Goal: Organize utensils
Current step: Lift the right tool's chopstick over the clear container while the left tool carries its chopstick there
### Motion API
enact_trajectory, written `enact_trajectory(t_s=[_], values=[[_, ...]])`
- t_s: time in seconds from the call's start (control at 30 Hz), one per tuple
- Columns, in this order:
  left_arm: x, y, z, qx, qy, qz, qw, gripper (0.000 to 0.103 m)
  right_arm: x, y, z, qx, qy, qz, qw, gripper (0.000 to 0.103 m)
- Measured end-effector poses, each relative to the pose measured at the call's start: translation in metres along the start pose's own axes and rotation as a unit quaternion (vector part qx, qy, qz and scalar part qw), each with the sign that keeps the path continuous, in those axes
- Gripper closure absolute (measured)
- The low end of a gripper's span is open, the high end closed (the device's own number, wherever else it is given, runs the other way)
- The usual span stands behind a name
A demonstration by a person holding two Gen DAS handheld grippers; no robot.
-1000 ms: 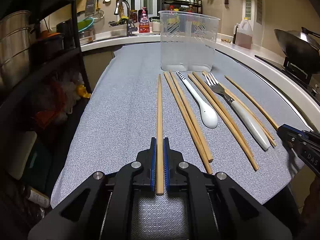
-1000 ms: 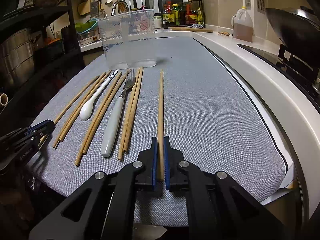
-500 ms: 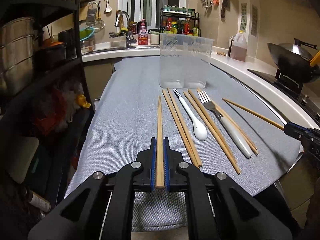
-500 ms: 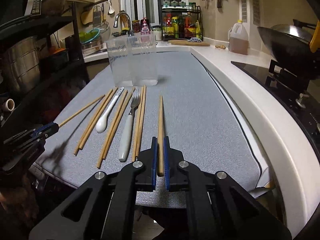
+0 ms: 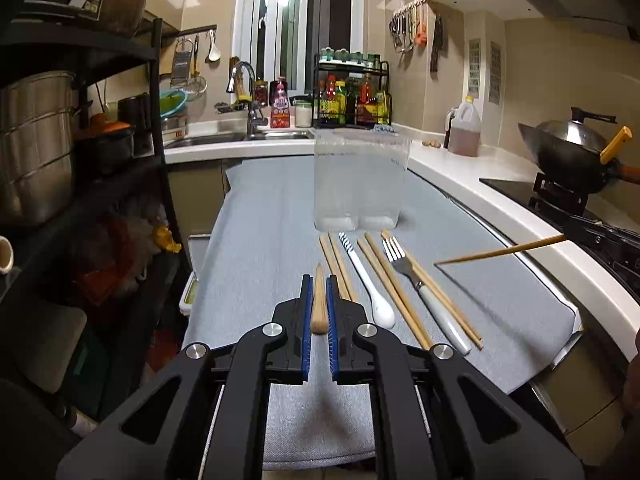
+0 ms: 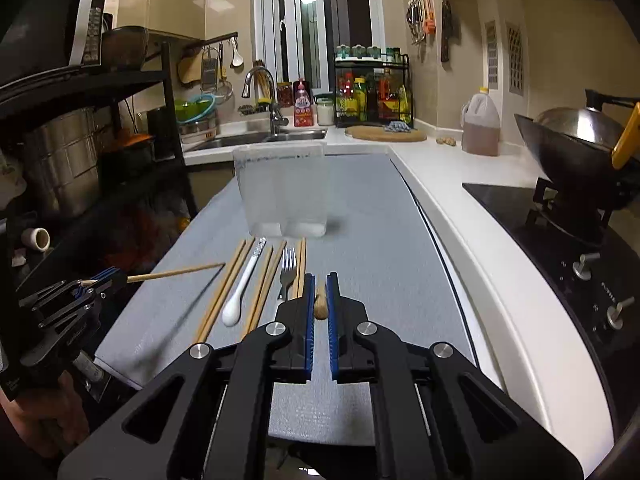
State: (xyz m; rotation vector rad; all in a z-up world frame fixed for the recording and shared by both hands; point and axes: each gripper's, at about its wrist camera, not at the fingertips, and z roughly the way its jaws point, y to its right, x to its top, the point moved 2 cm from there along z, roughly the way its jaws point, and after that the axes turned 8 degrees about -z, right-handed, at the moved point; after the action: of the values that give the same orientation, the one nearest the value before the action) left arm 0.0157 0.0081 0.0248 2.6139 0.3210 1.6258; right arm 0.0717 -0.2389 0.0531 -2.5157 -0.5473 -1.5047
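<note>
Left gripper: the left gripper (image 5: 319, 296) is clamped on a single wooden chopstick (image 5: 319, 305), held lengthwise between the blue pads; the blunt butt end shows toward the camera, the shaft points forward to 12 o'clock and clear of the mat.
Right gripper: the right gripper (image 6: 320, 295) is clamped on a second wooden chopstick (image 6: 320, 303), same lengthwise grip, rounded butt end visible. In the left wrist view this stick (image 5: 500, 249) crosses in from 3 o'clock, raised above the cloth.
Cross-check: in the right wrist view the left gripper (image 6: 100, 278) sits at 9 o'clock with its chopstick (image 6: 176, 271) jutting toward the row.
Surface: grey woven mat (image 5: 272, 216) laid over the counter.
Utensil row: lies on the mat between the grippers and the container, all pieces roughly parallel, running toward 12 o'clock.
Row item, chopsticks: three loose pairs of chopsticks (image 5: 394, 292), light tan wood, slim, tapering.
Row item, spoon: white ceramic spoon (image 5: 366, 280), bowl toward the camera, dark striped pattern at the far handle end.
Row item, fork: metal-tined fork (image 5: 416, 280) with a pale glossy handle, tines toward the container.
Container: translucent plastic holder (image 5: 360, 180), upright at 12 o'clock just beyond the row, two compartments seen at its base; contents cannot be told.
Surroundings: sink (image 5: 236, 138) at 11 o'clock; wok (image 5: 568, 152) on the stove at 2 o'clock.
</note>
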Motion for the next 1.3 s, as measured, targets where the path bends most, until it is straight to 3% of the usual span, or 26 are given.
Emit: enact_trajectory(t_s=[0.33, 0.67, 0.83, 1.3], values=[[0.066, -0.01, 0.004, -0.019, 0.017, -0.003, 0.9997, 0.096, 0.055, 0.01, 0.01, 0.017, 0.017, 0.005, 1.0, 0.097], [0.13, -0.016, 0.036, -0.042, -0.042, -0.036, 0.9976, 0.096, 0.113, 0.013, 0.03, 0.038, 0.024, 0.01, 0.999, 0.097], [0.165, -0.015, 0.043, -0.054, -0.051, -0.046, 0.9962, 0.096, 0.146, 0.017, 0.037, 0.047, 0.04, 0.012, 0.998, 0.097], [0.275, 0.013, 0.083, -0.082, -0.003, -0.039, 0.9959, 0.096, 0.274, 0.026, 0.071, 0.061, 0.106, 0.01, 0.992, 0.097]])
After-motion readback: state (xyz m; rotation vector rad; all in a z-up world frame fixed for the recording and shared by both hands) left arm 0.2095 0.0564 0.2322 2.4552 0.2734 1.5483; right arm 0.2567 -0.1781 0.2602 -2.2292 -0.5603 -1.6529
